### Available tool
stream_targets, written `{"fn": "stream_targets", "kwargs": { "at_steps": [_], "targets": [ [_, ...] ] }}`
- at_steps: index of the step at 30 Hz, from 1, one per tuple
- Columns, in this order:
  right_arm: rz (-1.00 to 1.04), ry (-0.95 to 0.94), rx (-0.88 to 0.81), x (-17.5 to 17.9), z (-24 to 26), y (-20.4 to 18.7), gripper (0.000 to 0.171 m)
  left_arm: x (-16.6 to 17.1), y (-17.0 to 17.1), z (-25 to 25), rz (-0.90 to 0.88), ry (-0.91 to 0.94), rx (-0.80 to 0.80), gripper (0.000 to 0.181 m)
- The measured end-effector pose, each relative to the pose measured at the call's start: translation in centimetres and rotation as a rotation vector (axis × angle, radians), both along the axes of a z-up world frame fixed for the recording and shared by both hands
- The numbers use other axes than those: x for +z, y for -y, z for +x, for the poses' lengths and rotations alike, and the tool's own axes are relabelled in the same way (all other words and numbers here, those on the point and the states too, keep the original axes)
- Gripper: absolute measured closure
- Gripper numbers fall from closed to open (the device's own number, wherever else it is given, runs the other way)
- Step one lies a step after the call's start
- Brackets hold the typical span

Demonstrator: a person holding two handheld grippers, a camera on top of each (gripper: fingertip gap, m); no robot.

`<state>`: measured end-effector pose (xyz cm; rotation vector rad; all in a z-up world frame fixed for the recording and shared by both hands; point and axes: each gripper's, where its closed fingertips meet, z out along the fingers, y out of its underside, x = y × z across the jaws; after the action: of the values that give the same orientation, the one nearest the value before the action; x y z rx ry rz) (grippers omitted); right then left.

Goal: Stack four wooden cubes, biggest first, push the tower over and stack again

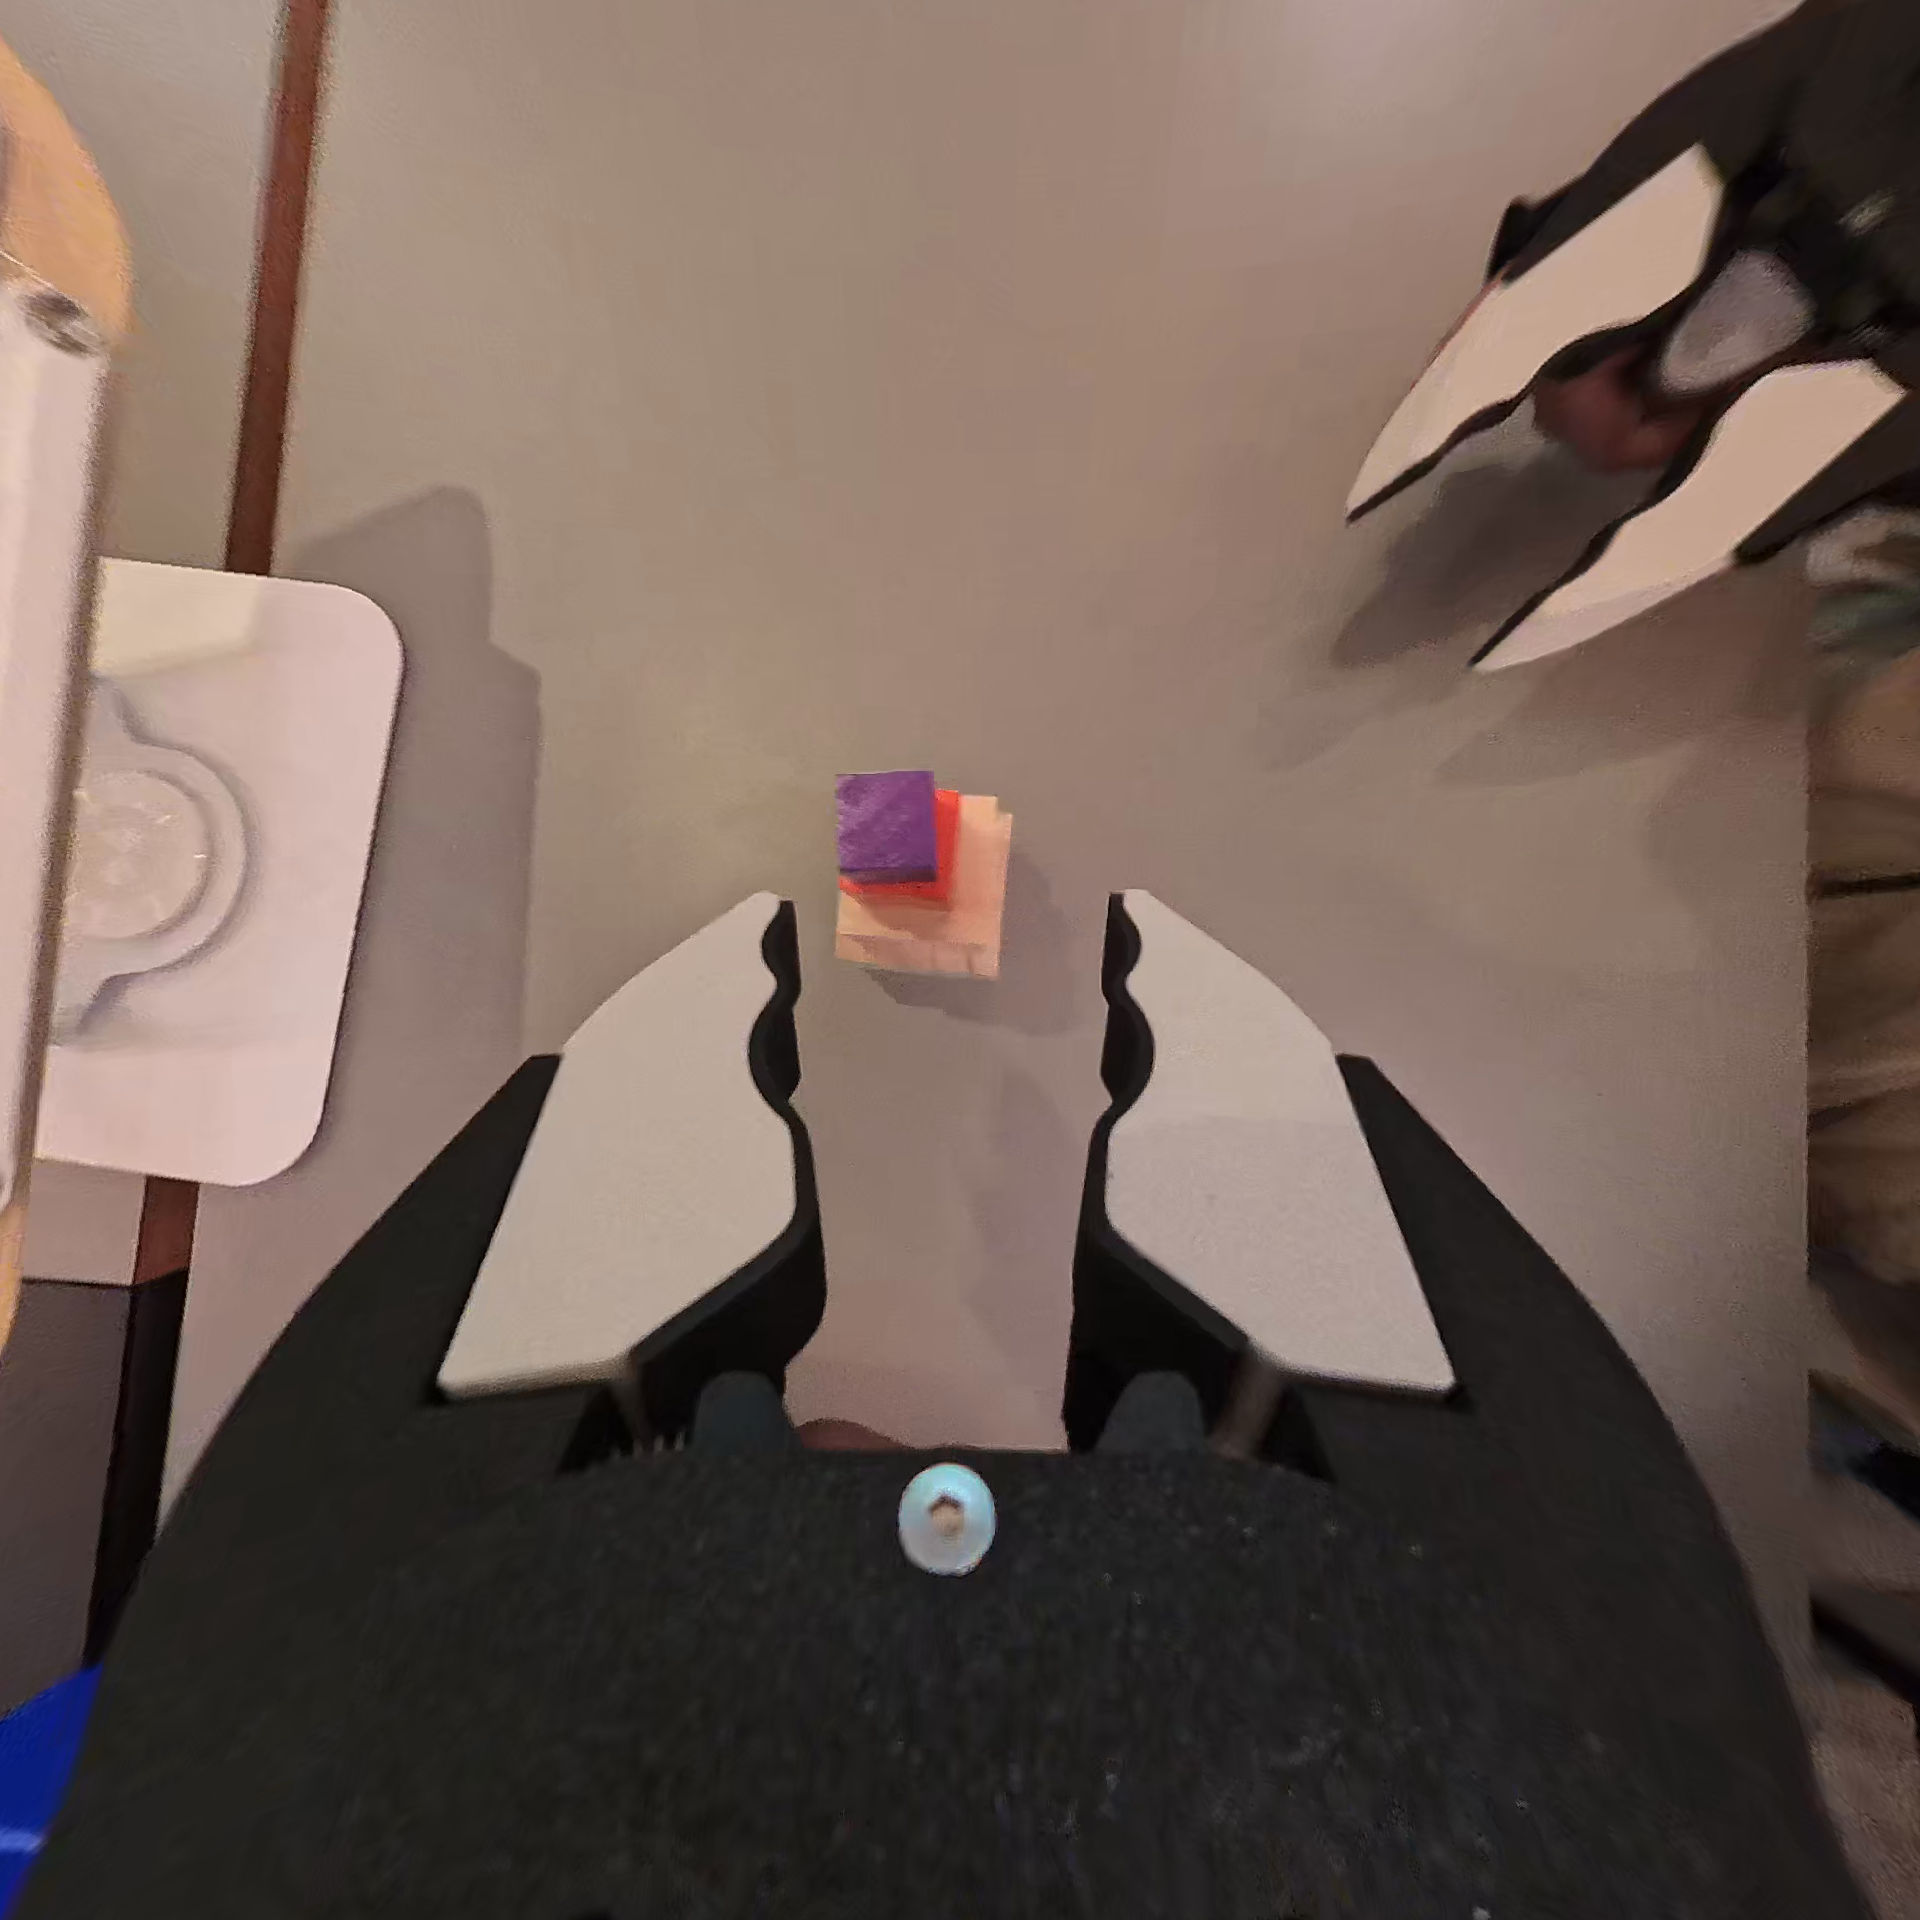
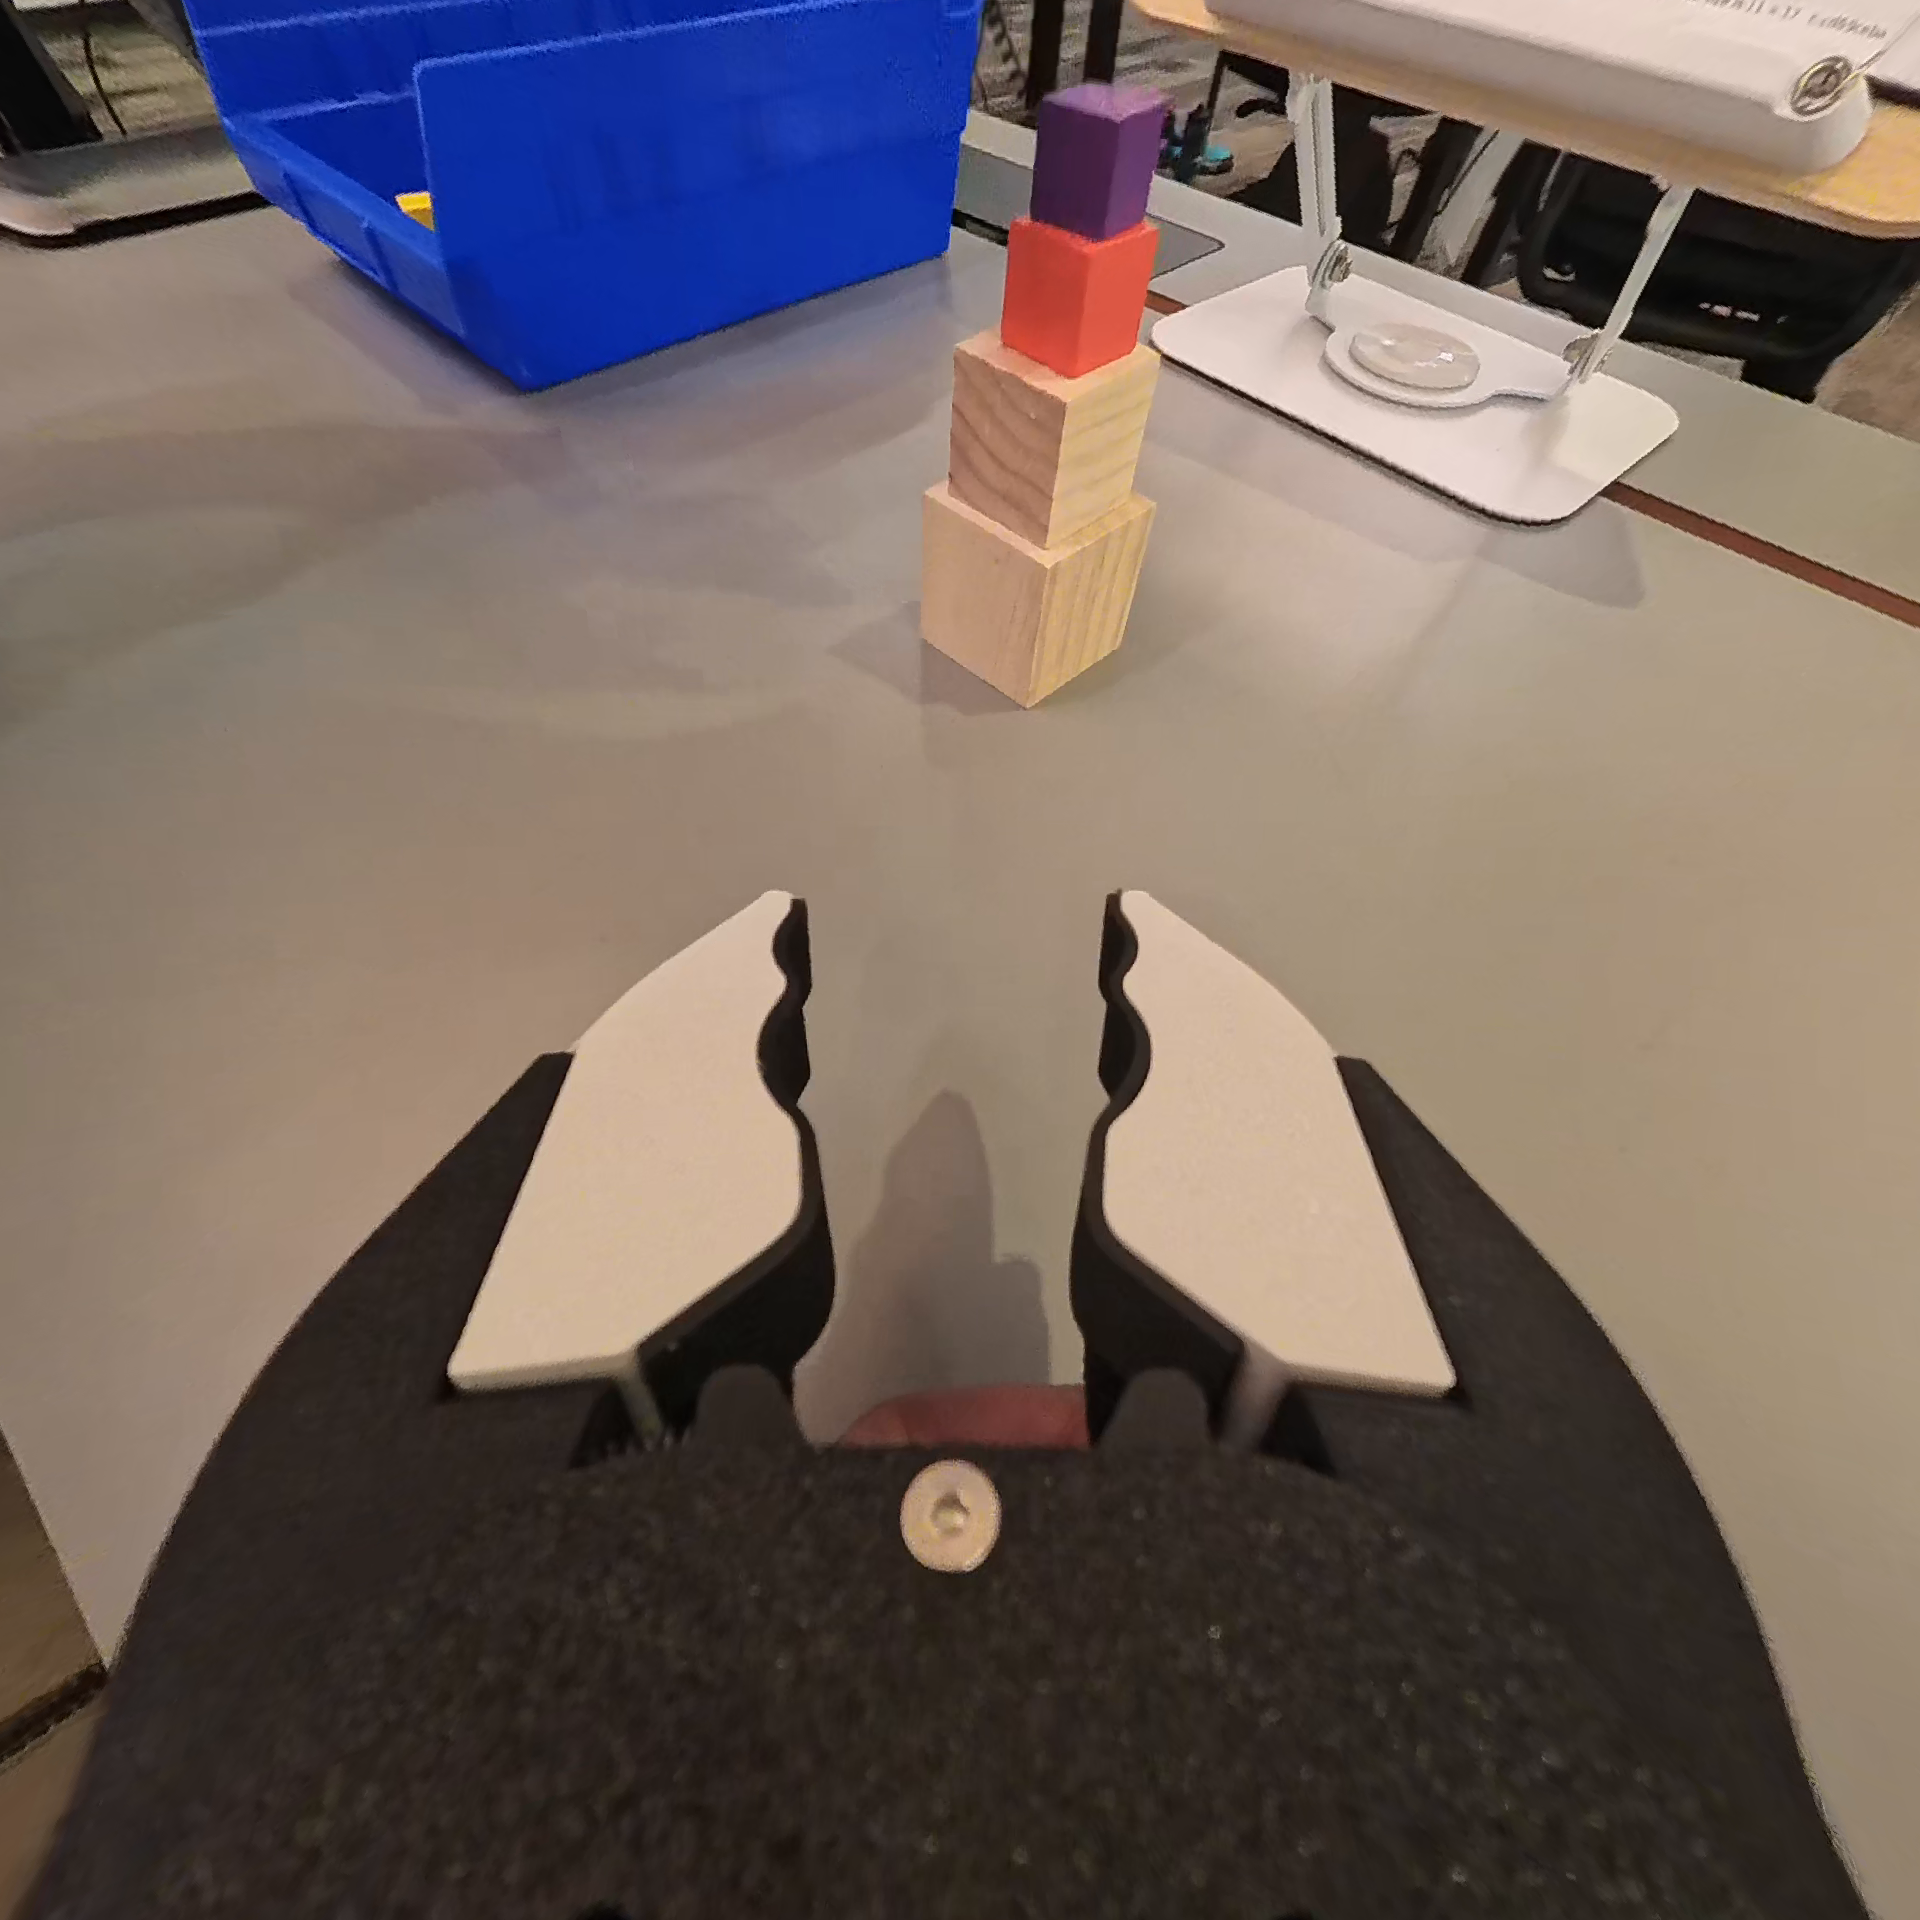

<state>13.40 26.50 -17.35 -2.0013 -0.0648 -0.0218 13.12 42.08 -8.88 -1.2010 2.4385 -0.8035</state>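
Note:
A tower of cubes stands on the grey table (image 2: 416, 831): a big plain wooden cube (image 2: 1029, 603) at the bottom, a smaller plain wooden cube (image 2: 1049, 442) on it, then a red cube (image 2: 1075, 296), then a purple cube (image 2: 1096, 156) on top. The left wrist view looks straight down on the tower: purple cube (image 1: 885, 823), red cube (image 1: 943, 842), wooden cubes (image 1: 961, 925). My left gripper (image 1: 951, 904) is open and empty above the tower. My right gripper (image 2: 954, 904) is open and empty, low over the table, well short of the tower. It also shows in the left wrist view (image 1: 1413, 587).
A blue plastic bin (image 2: 582, 177) stands at the back left with a yellow piece inside. A white stand base (image 2: 1434, 416) sits to the right of the tower and shows in the left wrist view (image 1: 218, 883). A wooden-topped shelf (image 2: 1558, 135) overhangs it.

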Motion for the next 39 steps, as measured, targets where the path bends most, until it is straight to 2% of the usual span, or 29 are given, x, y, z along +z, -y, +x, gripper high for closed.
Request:
{"fn": "stream_targets", "kwargs": {
  "at_steps": [3, 5, 7, 10, 13, 17, 25, 37, 38, 39],
  "targets": [
    [0.012, -0.009, -0.025, 0.4, 0.6, 0.0, 0.117, 1.4, 0.7, -2.5, 0.002, 0.187, 0.131, 0.125],
    [0.015, -0.023, -0.051, 0.5, 1.2, -0.1, 0.117, 0.6, 0.7, -4.8, 0.03, 0.305, 0.284, 0.127],
    [0.02, -0.041, -0.081, 0.6, 2.0, -0.1, 0.117, -1.4, 0.8, -7.4, 0.044, 0.384, 0.457, 0.133],
    [0.032, -0.082, -0.126, 0.7, 2.9, -0.1, 0.115, -5.0, 0.8, -11.0, 0.056, 0.463, 0.716, 0.13],
    [0.025, -0.106, -0.146, 0.5, 3.1, -0.1, 0.112, -7.7, 2.0, -13.6, -0.037, 0.484, 0.892, 0.131],
    [0.008, -0.097, -0.146, 0.1, 2.3, -0.1, 0.112, -9.8, 2.2, -15.4, 0.003, 0.44, 0.962, 0.132],
    [-0.019, -0.06, -0.128, -0.5, 1.4, -0.3, 0.112, -9.8, 1.5, -15.5, -0.114, 0.407, 0.986, 0.134],
    [-0.019, -0.057, -0.112, -0.3, 1.5, -0.5, 0.113, -9.9, 0.8, -14.7, -0.108, 0.37, 0.987, 0.134],
    [-0.019, -0.057, -0.111, -0.3, 1.5, -0.5, 0.113, -9.9, 0.8, -14.6, -0.105, 0.365, 0.983, 0.138],
    [-0.019, -0.057, -0.111, -0.3, 1.5, -0.5, 0.113, -10.0, 1.0, -14.5, -0.103, 0.356, 0.97, 0.154]
  ]
}}
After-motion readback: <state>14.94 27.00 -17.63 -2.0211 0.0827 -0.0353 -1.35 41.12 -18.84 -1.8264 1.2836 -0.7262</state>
